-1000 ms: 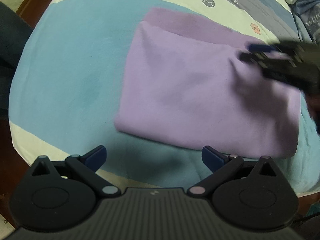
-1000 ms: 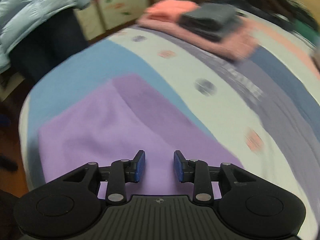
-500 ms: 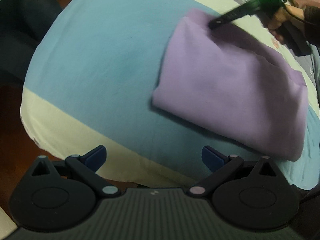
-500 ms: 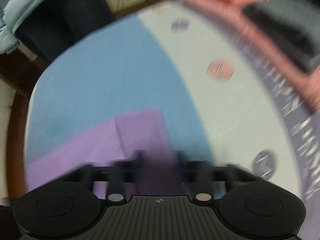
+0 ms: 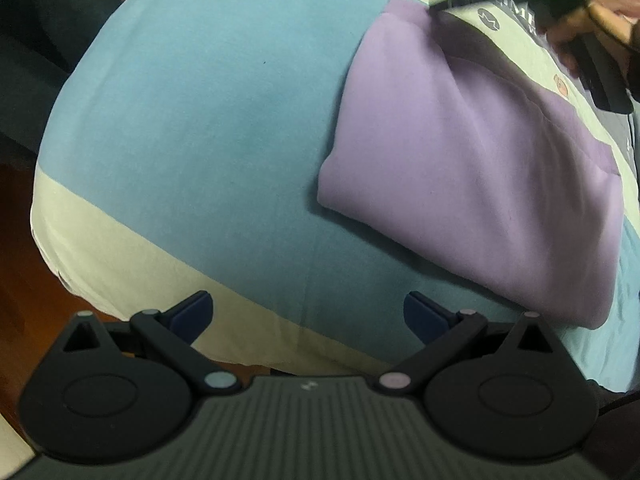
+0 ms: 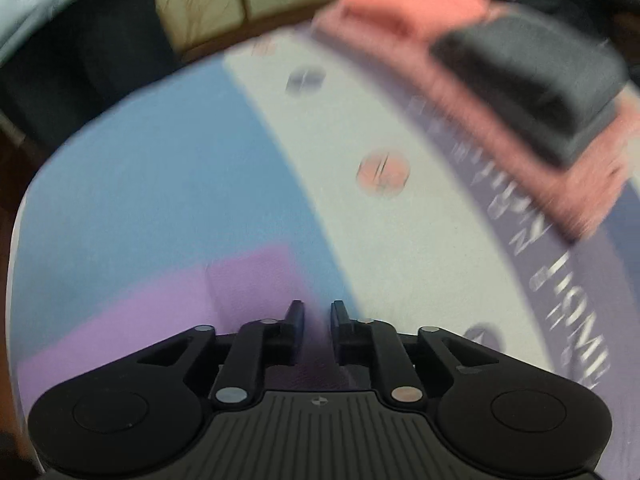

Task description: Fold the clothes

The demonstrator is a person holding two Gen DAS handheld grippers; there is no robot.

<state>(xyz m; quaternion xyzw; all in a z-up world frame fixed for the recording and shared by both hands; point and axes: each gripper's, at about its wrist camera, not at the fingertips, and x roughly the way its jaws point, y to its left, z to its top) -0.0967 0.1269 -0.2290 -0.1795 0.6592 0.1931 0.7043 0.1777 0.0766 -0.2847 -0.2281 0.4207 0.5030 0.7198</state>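
Purple garment (image 5: 472, 168) lies folded; smooth rectangle on bedsheet (image 5: 192, 120).

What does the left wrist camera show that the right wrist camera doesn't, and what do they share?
Only the left wrist view shows the whole folded purple garment, the open left claw, and the right claw at the garment's far corner. Only the right wrist view shows the pink folded clothes with a dark folded item on top. Both show the garment and the striped bedsheet.

Left gripper (image 5: 307, 314) with jaws spread wide; right gripper (image 6: 316, 314) with jaws nearly together, a narrow gap between.
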